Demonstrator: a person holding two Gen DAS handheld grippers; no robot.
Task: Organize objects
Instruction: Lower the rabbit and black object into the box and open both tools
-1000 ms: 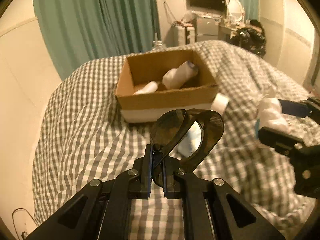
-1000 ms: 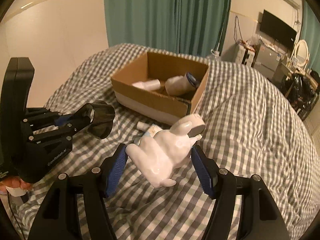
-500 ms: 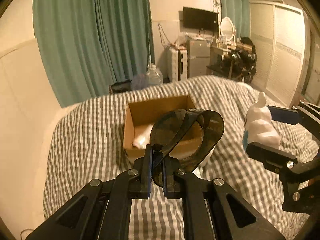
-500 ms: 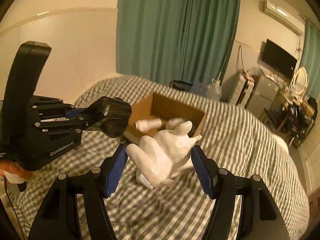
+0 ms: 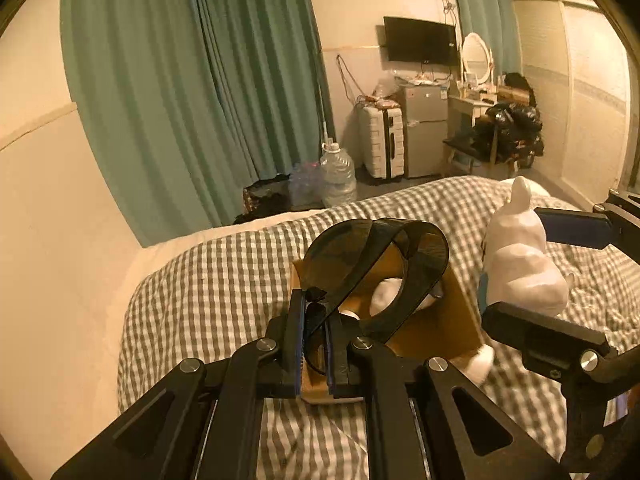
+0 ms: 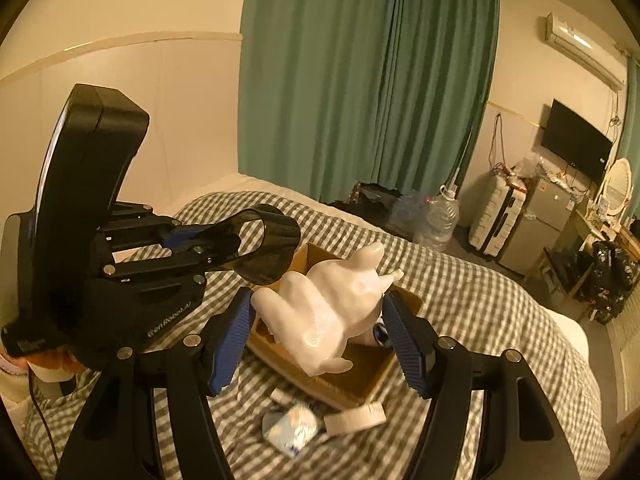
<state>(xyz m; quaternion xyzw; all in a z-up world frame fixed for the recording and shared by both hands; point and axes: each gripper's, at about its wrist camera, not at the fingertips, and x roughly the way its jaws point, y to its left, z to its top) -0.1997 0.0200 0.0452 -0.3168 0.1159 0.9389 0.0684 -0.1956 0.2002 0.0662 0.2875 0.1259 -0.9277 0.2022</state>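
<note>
My left gripper [image 5: 315, 338] is shut on dark sunglasses [image 5: 376, 268] and holds them in the air above an open cardboard box [image 5: 448, 320] on the checked bed. My right gripper [image 6: 320, 328] is shut on a white animal figurine [image 6: 332, 304], also raised above the box [image 6: 360, 380]. The figurine shows at the right of the left wrist view [image 5: 520, 264]. The sunglasses show at the left of the right wrist view [image 6: 260, 244]. White bottles [image 5: 386, 296] lie inside the box, partly hidden.
A white tube [image 6: 354, 416] and a blue-white packet [image 6: 292, 428] lie on the checked cover [image 6: 480, 304] in front of the box. Green curtains [image 6: 360, 100], a water jug [image 5: 338, 174], a suitcase [image 5: 382, 142] and a small fridge stand beyond the bed.
Both grippers have risen and come nearer over the box, each still holding its object. The box now sits lower and smaller in both views.
</note>
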